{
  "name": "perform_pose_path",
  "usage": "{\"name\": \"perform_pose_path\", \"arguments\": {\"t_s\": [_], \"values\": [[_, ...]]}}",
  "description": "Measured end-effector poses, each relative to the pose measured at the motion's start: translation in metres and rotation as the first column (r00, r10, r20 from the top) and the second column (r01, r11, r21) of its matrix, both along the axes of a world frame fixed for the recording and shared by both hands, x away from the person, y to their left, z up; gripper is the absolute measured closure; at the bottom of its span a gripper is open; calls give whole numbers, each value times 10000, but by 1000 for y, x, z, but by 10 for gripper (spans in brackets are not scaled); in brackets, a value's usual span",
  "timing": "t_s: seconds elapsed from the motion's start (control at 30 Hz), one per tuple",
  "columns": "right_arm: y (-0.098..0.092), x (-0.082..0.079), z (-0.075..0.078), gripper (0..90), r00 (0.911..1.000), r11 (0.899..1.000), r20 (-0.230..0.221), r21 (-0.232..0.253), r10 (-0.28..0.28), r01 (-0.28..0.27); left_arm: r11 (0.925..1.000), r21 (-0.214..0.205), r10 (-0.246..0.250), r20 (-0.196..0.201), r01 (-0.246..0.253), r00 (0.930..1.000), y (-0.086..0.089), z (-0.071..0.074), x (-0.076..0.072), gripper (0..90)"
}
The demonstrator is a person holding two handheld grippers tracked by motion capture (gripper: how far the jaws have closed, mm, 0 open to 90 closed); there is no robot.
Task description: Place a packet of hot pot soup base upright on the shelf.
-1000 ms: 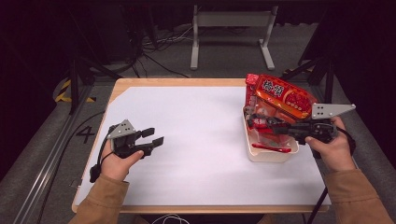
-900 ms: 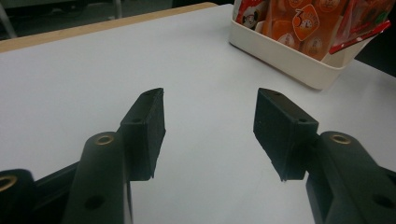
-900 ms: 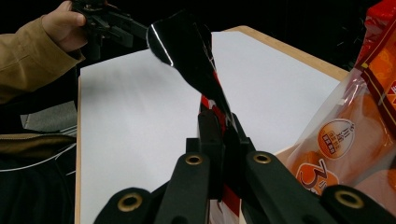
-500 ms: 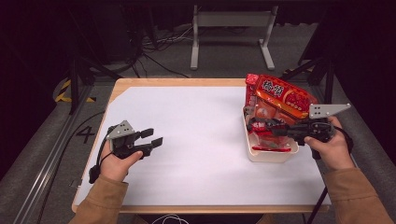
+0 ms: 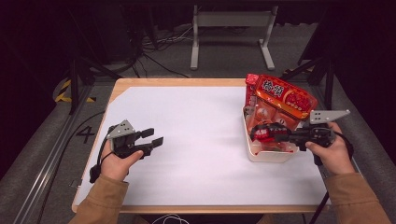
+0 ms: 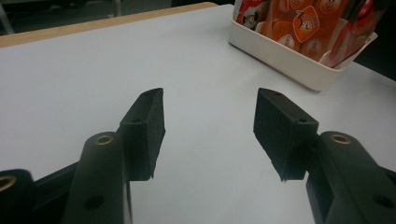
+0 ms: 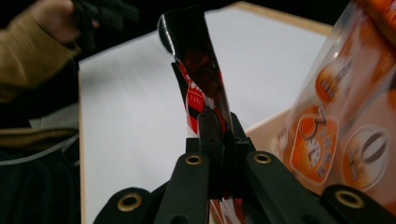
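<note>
Left hand (image 5: 122, 158): rests low at the left, tan sleeve entering from below.
Left black two-jaw gripper (image 5: 154, 136): points level toward the right; jaws stand apart with nothing between them.
Right hand (image 5: 330, 150): wrapped around the handle, sleeve from below right.
Right black two-jaw gripper (image 5: 261, 134): points left, jaws pinched tight on a thin red and black packet (image 7: 201, 86).

White sheet (image 5: 201, 140) covers nearly the whole counter (image 5: 182, 82) — just a strip of wooden edge showing at the far side and the corners. Behind it on the grey floor (image 5: 42, 149) there's a pale metal stand (image 5: 232, 28) with two legs, a tangle of dark cables (image 5: 154, 44) to its left, yellow-and-black tape (image 5: 65, 91) — and a "4" (image 5: 86, 134) marked beside the counter's left edge.
</note>
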State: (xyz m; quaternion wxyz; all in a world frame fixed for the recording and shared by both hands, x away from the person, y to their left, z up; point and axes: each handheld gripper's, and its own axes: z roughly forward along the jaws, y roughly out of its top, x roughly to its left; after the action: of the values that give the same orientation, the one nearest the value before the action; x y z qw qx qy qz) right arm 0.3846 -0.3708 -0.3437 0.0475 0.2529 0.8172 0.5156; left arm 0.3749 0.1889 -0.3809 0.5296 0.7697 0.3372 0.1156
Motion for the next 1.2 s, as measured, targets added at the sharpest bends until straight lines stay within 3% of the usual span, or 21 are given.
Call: {"name": "perform_pose_path", "arguments": {"t_s": [0.13, 0.27, 0.47, 0.7, 0.83, 0.87, 0.97, 1.2], "values": [[5, -2, -9, 894, 10000, 9994, -96, -349, -17, 14, 10000, -39, 7, -1, -7, 10000, 0, 0, 0, 440], [1, -5, -12, 833, 9994, 9986, 102, -402, -330, 333, 10000, -71, -11, -40, 11, 10000, 2, 1, 0, 439], [-2, -13, 0, 499, 9930, 9952, 735, -253, -928, 948, 9999, -156, 36, -3, -36, 10000, 2, 1, -1, 434], [21, -25, 23, 372, 9723, 9892, 1856, -92, -1421, 1463, 9998, -164, 117, 169, -114, 9998, 6, 5, -11, 402], [44, -34, 33, 344, 9448, 9769, 2553, -59, -2052, 2137, 9998, -135, 140, 291, -136, 9995, 13, 7, -25, 377], [52, -38, 36, 337, 9311, 9694, 2760, 103, -2383, 2451, 9998, -145, 172, 294, -167, 9994, 15, 7, -27, 368], [67, -45, 40, 334, 9160, 9632, 3014, 361, -2646, 2663, 9996, -150, 262, 418, -256, 9988, 22, 7, -37, 340], [105, -57, 34, 322, 9197, 9641, 2898, 629, -2650, 2580, 9991, -224, 384, 502, -374, 9980, 35, 2, -52, 296]]}}
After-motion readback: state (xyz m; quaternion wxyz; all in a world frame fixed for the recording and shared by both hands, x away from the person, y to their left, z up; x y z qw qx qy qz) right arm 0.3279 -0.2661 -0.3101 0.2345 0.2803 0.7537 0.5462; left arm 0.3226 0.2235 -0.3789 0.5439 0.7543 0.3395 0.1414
